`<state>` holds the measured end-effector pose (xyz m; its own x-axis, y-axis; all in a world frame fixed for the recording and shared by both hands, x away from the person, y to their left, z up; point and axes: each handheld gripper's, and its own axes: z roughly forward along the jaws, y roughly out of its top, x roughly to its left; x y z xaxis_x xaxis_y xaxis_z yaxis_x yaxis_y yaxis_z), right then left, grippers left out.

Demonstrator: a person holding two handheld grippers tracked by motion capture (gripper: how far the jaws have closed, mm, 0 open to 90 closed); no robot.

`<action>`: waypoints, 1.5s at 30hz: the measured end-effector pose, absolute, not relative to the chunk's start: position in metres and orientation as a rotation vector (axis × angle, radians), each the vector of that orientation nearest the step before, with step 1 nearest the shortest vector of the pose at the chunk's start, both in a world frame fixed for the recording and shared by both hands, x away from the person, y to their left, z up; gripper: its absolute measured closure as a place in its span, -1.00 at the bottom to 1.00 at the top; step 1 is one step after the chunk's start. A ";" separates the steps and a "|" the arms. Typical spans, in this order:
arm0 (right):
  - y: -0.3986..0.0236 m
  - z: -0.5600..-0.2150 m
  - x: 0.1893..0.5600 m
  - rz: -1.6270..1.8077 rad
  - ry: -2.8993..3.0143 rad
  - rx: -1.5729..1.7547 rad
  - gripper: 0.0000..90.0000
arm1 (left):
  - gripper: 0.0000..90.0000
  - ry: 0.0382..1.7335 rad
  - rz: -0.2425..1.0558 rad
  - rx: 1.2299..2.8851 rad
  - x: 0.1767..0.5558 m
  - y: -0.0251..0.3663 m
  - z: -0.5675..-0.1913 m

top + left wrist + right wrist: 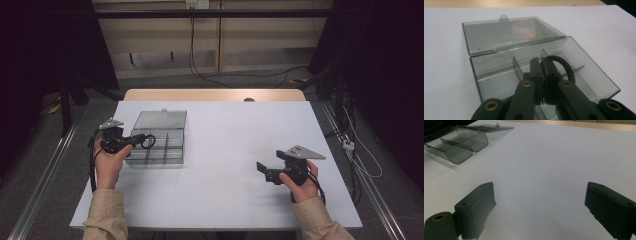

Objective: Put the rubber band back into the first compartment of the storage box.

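Pinched between the closed jaws of the left gripper (543, 65), a black ring (564, 65) was held over the open clear box (159, 141) — above its divided compartments, the lid (506, 32) laid back flat behind. The box was set near the table's (225, 165) left edge. The right gripper (266, 169) was kept wide open and empty — low over the table near its right edge.

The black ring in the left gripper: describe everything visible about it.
The black ring is a thin, smooth loop, rubbery or elastic by its look. The left gripper pinches one side of it between shut jaws, so it hangs over the open compartments of the clear plastic box. Whether it touches the box cannot be told.
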<state>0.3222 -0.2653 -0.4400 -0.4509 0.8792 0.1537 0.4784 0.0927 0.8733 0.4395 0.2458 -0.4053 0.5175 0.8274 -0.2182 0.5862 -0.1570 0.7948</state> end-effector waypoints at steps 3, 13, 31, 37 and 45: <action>-0.265 -0.440 0.322 1.317 1.968 1.332 -0.80 | 0.96 1.187 0.347 1.852 0.443 0.249 -0.406; -0.267 -0.441 0.322 1.323 1.967 1.337 -0.80 | 0.96 1.231 0.426 1.862 0.456 0.255 -0.412; -0.266 -0.440 0.321 1.321 1.965 1.332 -0.80 | 0.10 1.263 0.428 1.825 0.450 0.255 -0.409; -0.269 -0.440 0.320 1.330 1.952 1.343 -0.80 | -0.21 1.186 0.343 1.858 0.432 0.241 -0.406; -0.270 -0.440 0.317 1.337 1.947 1.346 -0.80 | -0.52 1.070 0.296 1.899 0.404 0.222 -0.407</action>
